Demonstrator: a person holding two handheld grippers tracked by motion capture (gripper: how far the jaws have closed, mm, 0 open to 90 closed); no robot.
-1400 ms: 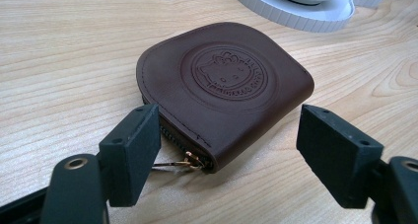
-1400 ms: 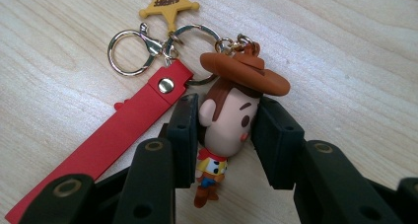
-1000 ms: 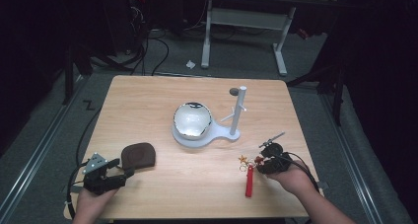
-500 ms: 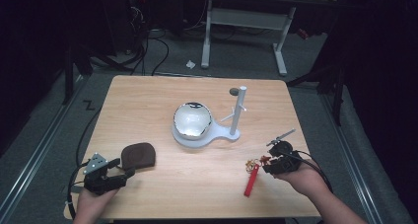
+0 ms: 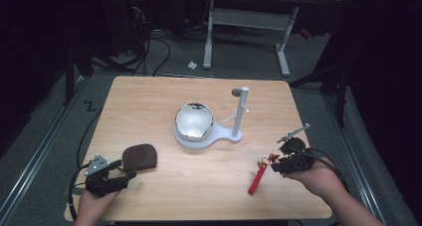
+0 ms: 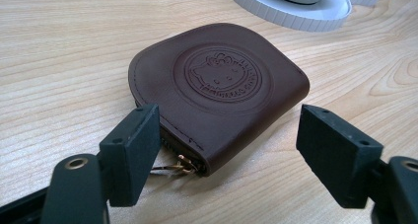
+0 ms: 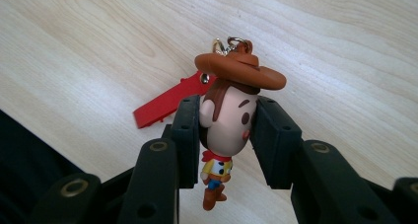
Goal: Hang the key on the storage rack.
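A small cowboy figure keychain (image 7: 228, 120) with a brown hat and a red strap (image 7: 172, 99) is clamped by its head between my right gripper's (image 7: 226, 135) jaws, above the table. In the high view the right gripper (image 5: 278, 162) is at the table's right front, the red strap (image 5: 257, 178) trailing down-left to the wood. A brown leather coin pouch (image 6: 219, 88) with an embossed round logo lies flat just ahead of my left gripper (image 6: 226, 150), whose jaws stand open on either side of its near edge. The pouch (image 5: 140, 156) and left gripper (image 5: 124, 176) sit at the left front.
A white stand (image 5: 234, 134) with an upright post (image 5: 242, 106) and a shiny round bowl (image 5: 194, 120) sits mid-table. A small dark disc (image 5: 235, 92) lies behind it. Table edges lie close to both hands; a desk frame and cables are on the floor beyond.
My right gripper has risen and shifted right with the cowboy keychain, lifting the figure off the table and dragging the red strap along. The left gripper has stayed put.
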